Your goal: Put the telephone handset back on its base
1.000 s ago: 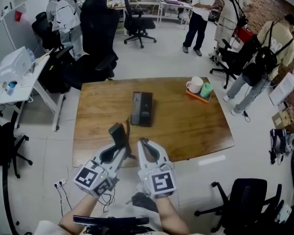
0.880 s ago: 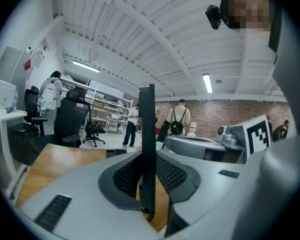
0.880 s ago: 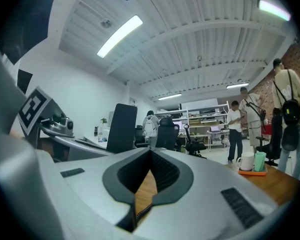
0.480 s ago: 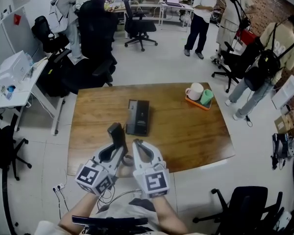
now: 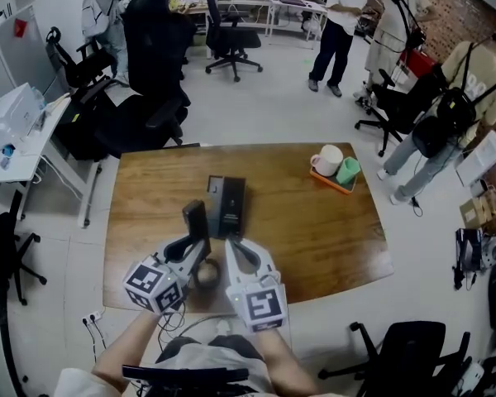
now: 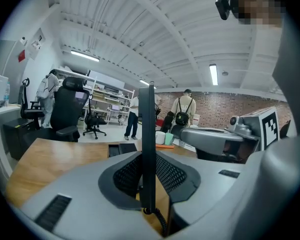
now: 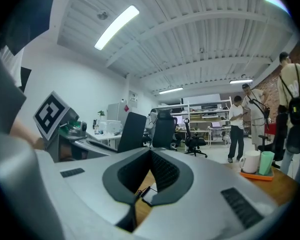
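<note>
The black telephone base (image 5: 229, 206) lies flat on the wooden table (image 5: 314, 222), near its middle. My left gripper (image 5: 200, 240) is shut on the black handset (image 5: 195, 218), which stands upright just left of the base's near end. In the left gripper view the handset (image 6: 147, 149) shows edge-on as a thin dark bar between the jaws, with the base (image 6: 121, 148) beyond and the coiled cord (image 6: 159, 220) trailing below. The cord (image 5: 207, 273) loops on the table between the grippers. My right gripper (image 5: 234, 242) sits beside the left one, shut and holding nothing (image 7: 150, 152).
An orange tray with a white mug (image 5: 328, 160) and a green cup (image 5: 347, 171) stands at the table's far right. Office chairs (image 5: 153, 73) stand beyond the far edge and another (image 5: 405, 358) at the near right. People (image 5: 335, 27) stand at the back right. A desk (image 5: 21, 131) is at the left.
Both grippers have moved forward over the table, carrying the handset closer to the base; it now stands beside the base's left near corner. Both gripper states look unchanged.
</note>
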`<action>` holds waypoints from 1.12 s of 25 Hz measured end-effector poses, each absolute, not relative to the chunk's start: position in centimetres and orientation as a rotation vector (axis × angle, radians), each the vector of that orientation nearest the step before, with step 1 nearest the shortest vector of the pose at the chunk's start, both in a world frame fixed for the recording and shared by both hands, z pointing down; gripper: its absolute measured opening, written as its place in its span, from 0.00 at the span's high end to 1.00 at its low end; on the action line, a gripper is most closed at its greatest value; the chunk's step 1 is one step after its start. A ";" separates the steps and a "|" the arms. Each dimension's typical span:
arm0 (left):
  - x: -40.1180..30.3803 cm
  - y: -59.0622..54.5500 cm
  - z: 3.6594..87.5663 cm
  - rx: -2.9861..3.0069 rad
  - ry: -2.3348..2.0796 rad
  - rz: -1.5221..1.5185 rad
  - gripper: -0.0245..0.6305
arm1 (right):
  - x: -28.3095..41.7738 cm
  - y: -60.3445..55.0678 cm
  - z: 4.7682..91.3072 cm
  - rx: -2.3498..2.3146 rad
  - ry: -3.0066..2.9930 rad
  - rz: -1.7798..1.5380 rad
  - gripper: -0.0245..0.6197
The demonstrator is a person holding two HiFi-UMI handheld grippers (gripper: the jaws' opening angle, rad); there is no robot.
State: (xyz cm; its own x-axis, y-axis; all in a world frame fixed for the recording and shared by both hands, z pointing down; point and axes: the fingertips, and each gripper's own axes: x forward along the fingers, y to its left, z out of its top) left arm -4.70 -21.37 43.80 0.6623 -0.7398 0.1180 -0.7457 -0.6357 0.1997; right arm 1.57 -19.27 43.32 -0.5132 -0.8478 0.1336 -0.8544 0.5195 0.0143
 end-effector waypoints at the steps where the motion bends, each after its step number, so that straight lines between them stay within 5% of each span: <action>1: -4.7 -22.0 44.1 2.644 -1.202 0.048 0.86 | 1.7 -19.7 43.6 1.478 -2.621 0.076 0.95; 28: -4.3 -34.0 55.7 2.316 -0.653 0.110 0.86 | 2.1 -23.9 48.3 1.411 -2.585 0.257 0.95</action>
State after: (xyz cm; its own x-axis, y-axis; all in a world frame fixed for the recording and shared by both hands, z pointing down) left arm -4.33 -34.02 55.74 0.8682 -0.4240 0.2579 -0.4851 -0.6151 0.6216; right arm 2.14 -23.90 48.27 -0.5312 -0.8114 0.2439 -0.8435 0.5334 -0.0628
